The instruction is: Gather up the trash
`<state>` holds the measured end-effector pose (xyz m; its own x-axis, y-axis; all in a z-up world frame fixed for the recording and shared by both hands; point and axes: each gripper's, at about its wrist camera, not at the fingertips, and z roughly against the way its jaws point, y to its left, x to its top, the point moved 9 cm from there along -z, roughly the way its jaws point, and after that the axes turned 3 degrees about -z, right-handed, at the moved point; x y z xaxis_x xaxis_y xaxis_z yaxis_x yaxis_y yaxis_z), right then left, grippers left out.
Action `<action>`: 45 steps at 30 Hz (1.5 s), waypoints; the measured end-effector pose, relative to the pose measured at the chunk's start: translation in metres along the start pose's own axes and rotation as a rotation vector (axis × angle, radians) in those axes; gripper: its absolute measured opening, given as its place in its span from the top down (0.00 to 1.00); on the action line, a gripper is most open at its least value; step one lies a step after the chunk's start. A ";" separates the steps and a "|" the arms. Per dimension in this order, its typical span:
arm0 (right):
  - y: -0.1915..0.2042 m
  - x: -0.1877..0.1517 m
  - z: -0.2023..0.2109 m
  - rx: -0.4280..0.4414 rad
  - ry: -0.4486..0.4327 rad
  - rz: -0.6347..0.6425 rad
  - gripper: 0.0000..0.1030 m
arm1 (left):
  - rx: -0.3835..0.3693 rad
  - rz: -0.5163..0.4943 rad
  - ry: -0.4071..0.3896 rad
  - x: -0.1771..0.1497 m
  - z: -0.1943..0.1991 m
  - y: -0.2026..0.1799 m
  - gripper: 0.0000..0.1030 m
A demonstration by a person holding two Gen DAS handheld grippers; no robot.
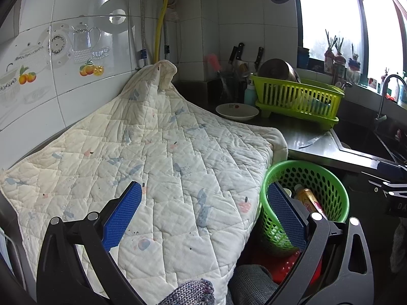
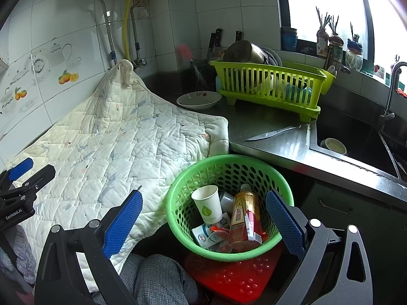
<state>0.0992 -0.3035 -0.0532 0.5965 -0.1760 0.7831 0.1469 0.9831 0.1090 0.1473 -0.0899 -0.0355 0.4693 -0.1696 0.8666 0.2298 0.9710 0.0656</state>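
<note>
Quilt (image 2: 122,137): stitched cloth, matt, soft, creased.
Basket (image 2: 229,162) beside quilt: perforated green plastic, slight sheen.
Inside basket: paper cup (image 2: 208,204), matt; bottle (image 2: 245,216), clear glossy plastic, printed label.
Mat (image 2: 236,274) under basket: red plastic, dimpled.
Counter (image 2: 274,137) behind basket: brushed steel, reflective.
Knife (image 2: 273,132) on counter: polished metal.
Rack (image 2: 269,86): ribbed lime plastic.
Wall (image 2: 71,25) behind quilt: glazed glossy tile.
Pads (image 2: 122,222): textured blue rubber.

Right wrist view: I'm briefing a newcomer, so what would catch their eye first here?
Probably the round green basket below the counter edge, holding a paper cup, a drink bottle and cartons. Left of it, a quilted white cloth drapes the counter. Behind sits a lime dish rack, with a knife lying in front of it.
</note>
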 end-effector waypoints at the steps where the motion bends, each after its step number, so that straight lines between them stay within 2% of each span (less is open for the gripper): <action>1: 0.000 0.000 0.000 0.000 0.000 0.000 0.08 | -0.001 0.001 0.001 0.000 0.000 0.000 0.05; 45: 0.003 0.001 0.000 0.017 -0.002 0.003 0.08 | 0.020 0.016 -0.016 0.002 0.004 0.002 0.05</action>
